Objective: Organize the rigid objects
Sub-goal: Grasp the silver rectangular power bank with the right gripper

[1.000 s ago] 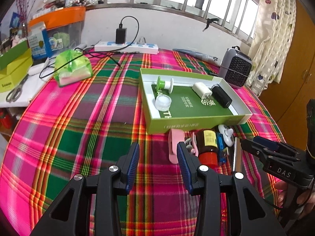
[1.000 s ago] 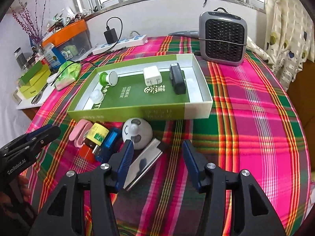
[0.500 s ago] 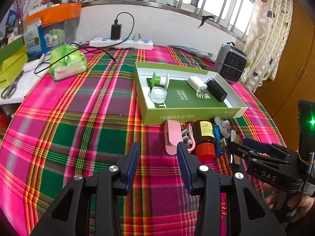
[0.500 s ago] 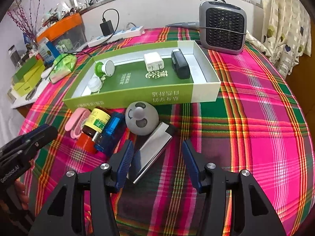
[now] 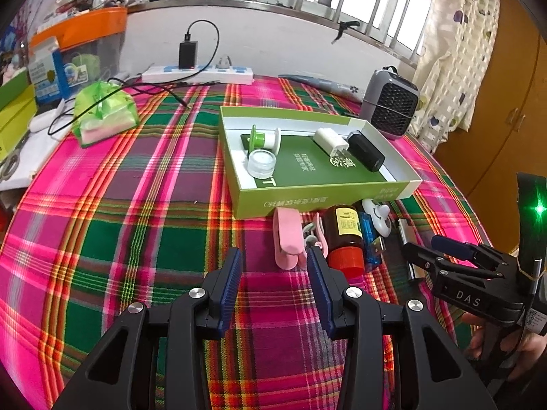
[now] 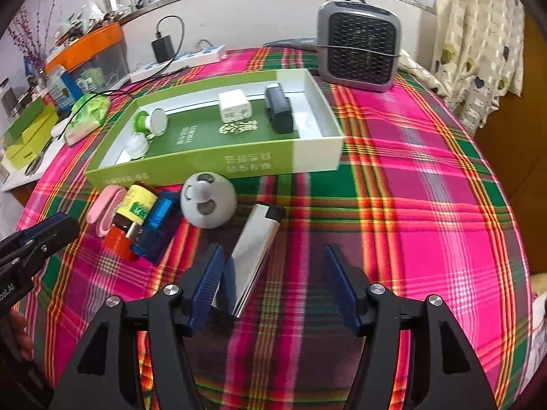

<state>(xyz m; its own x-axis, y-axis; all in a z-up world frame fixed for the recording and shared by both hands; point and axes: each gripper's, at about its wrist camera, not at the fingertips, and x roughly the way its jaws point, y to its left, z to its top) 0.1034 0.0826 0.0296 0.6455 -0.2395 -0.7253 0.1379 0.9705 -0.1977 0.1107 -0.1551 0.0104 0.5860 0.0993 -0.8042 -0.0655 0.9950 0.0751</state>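
Plaid-clothed table (image 6: 410, 143) under a barred window, green box tray (image 6: 218, 165) mid-table.
Both grippers angle down at a row of loose items along the tray's near wall. Right gripper (image 6: 273, 283) jaws have just been opening; silver lighter (image 6: 254, 249) lies between them, beside the left pad, ungripped. Left gripper (image 5: 273, 288) is parted and empty, near the pink clip (image 5: 287, 239). Brown bottle (image 5: 343, 235) lies on its side.

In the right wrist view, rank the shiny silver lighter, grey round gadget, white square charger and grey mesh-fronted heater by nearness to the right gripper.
1. Silver lighter, beside its left finger.
2. Grey round gadget, just beyond, left.
3. White charger, inside the green box.
4. Heater, far back.
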